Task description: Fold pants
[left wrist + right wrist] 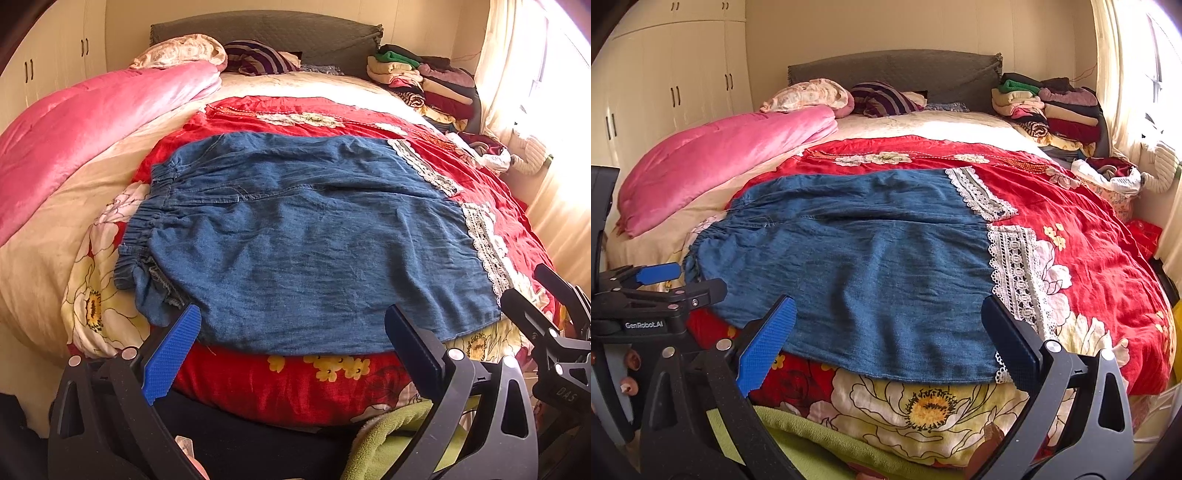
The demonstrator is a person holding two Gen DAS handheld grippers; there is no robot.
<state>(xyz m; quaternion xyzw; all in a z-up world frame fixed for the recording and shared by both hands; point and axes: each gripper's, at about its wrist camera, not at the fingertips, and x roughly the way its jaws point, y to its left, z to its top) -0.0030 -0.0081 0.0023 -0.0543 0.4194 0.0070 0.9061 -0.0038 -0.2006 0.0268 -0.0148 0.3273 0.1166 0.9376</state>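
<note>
- The blue denim pants with white lace hems [295, 236] are lying flat on the red floral bedspread [280, 384] (waistband at left).
- The left gripper [293, 334] is hovering with jaws spread wide, holding nothing.
- The right gripper [888, 325] is likewise gaping wide at the near edge, empty.

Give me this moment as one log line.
pants: flat on bed, unfolded | left tool: open at near edge | right tool: open at near edge | grasp: none

Probably a home bedroom: bed [1089, 236], wardrobe [676, 74].
</note>
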